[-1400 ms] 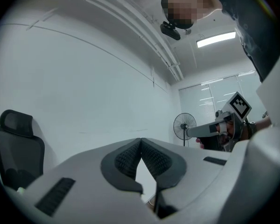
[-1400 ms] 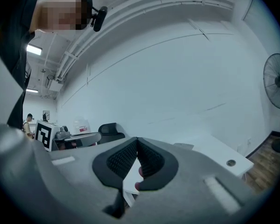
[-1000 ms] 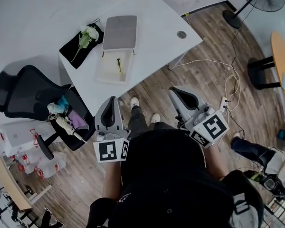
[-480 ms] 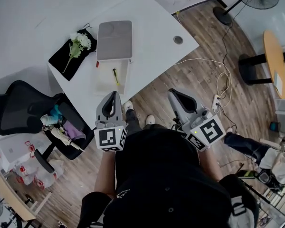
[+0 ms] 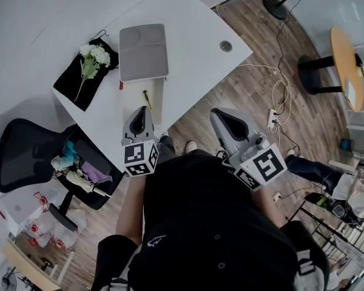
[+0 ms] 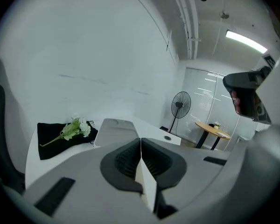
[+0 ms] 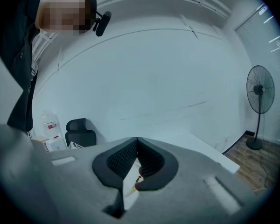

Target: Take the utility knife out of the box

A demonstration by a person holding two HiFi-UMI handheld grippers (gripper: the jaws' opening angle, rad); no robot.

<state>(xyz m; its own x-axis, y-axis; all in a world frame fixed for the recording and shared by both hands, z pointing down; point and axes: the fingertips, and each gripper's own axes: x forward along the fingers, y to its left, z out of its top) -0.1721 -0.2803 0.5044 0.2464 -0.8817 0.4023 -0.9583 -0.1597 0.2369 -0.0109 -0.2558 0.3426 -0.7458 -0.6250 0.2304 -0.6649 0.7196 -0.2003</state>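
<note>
White table [image 5: 188,29] has the open box [image 5: 130,93] near its front edge, grey lid [image 5: 144,51] flipped back. Yellow utility knife [image 5: 147,99] lies in the white tray; nothing else seen inside. Step looks like approach, no grasp yet. Left gripper [image 5: 141,111] & right gripper [image 5: 222,116] are both clenched, empty. Next: open one, reach into the tray w/ jaws astride the knife.

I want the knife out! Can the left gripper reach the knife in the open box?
Probably yes: the box is open and the utility knife lies uncovered just ahead of the left gripper, whose fingers are shut.
</note>
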